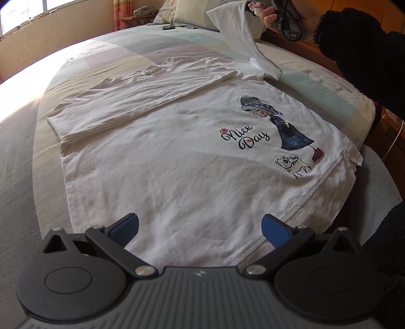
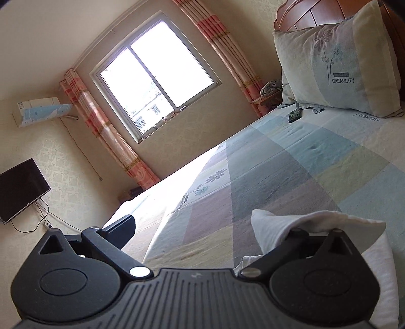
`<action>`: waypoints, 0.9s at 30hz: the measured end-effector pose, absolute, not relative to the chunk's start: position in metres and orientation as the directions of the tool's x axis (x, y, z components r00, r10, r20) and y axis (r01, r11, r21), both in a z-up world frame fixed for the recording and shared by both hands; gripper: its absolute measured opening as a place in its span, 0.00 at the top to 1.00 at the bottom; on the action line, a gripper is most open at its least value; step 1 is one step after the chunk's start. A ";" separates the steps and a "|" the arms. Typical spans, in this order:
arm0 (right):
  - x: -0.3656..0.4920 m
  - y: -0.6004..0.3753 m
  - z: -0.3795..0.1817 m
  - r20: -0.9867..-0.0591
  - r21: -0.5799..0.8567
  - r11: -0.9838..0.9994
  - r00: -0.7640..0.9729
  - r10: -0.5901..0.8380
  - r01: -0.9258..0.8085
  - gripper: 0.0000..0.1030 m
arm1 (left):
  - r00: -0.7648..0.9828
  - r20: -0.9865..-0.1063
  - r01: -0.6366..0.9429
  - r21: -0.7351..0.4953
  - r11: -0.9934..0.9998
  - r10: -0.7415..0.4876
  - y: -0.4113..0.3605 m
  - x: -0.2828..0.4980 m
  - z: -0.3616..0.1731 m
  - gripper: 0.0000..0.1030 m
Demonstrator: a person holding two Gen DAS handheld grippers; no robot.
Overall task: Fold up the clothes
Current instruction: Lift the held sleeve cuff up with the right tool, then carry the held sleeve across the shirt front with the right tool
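A white T-shirt (image 1: 192,157) with a "Nice Day" girl-and-cat print lies flat on the bed. Its left side is folded over towards the middle. Above the hem, my left gripper (image 1: 200,227) hovers open with nothing between its blue pads. The shirt's right sleeve (image 1: 240,38) is lifted off the bed towards a person's hand (image 1: 268,15) at the top right. In the right wrist view my right gripper (image 2: 200,225) has its jaws wide apart. The white sleeve cloth (image 2: 316,220) drapes over its right finger and hides that finger.
The striped bedspread (image 2: 303,157) stretches to pillows (image 2: 336,58) and a wooden headboard (image 2: 303,15). A dark remote (image 2: 295,115) lies near the pillows. A window (image 2: 154,78), curtains and a wall TV (image 2: 20,189) are beyond the bed. A dark sleeve (image 1: 367,55) reaches in at the right.
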State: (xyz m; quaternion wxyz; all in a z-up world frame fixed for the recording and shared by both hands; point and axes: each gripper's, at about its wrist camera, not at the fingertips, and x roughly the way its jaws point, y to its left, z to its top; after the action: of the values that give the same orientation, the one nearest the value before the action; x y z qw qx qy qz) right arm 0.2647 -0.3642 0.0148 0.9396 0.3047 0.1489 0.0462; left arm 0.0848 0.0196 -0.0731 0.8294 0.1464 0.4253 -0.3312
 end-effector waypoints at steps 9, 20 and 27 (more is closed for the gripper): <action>0.289 -0.319 -0.005 -0.251 0.603 0.797 0.936 0.246 -0.048 0.00 | 0.408 -0.822 0.618 -0.072 0.783 -0.398 0.032 0.083 -0.073 0.01; 0.308 -0.283 -0.004 -0.218 0.648 0.756 0.928 0.304 -0.096 0.00 | 0.405 -0.835 0.585 -0.078 0.808 -0.374 0.036 0.079 -0.075 0.01; 0.310 -0.262 -0.006 -0.225 0.644 0.754 0.911 0.346 -0.127 0.00 | 0.410 -0.829 0.586 -0.080 0.807 -0.380 0.034 0.078 -0.073 0.01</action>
State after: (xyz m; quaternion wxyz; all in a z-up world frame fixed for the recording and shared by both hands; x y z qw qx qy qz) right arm 0.3101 -0.2625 -0.0058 0.9215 0.3260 0.1677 0.1285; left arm 0.0779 0.0336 -0.0732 0.8321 0.1118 0.4592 -0.2902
